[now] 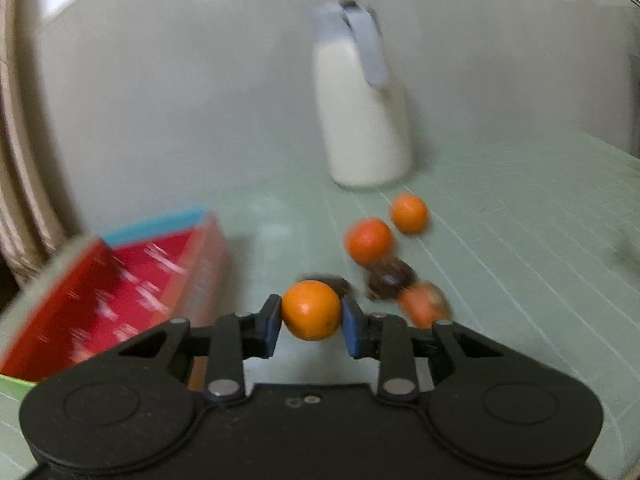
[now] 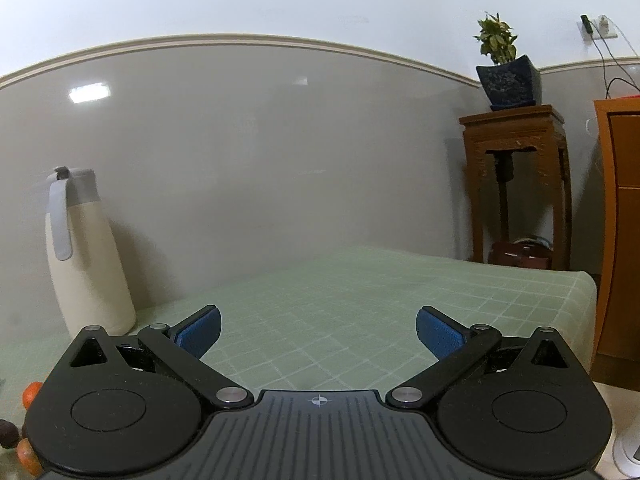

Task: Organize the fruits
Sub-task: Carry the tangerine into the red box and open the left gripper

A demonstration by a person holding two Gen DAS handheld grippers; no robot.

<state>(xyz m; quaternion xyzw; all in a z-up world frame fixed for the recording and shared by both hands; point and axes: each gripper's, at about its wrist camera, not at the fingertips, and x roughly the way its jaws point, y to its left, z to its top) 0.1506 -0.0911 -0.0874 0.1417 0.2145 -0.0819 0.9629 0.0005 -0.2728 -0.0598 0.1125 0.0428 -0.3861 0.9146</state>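
Observation:
My left gripper [image 1: 311,320] is shut on an orange [image 1: 311,309] and holds it above the green mat. A red tray [image 1: 132,292] with blue and green edges lies to its left, blurred. On the mat to the right lie two more oranges [image 1: 369,240] [image 1: 409,213], a dark fruit [image 1: 390,278] and a blurred orange-brown fruit [image 1: 424,303]. My right gripper [image 2: 318,332] is open and empty above the bare mat. An orange [image 2: 30,395] and a dark fruit [image 2: 7,433] show at its lower left edge.
A cream jug with a grey lid [image 1: 362,120] stands at the back by the grey wall; it also shows in the right wrist view [image 2: 86,256]. The green grid mat [image 2: 360,300] ends at the right, before a wooden stand [image 2: 516,184] with a potted plant [image 2: 506,68].

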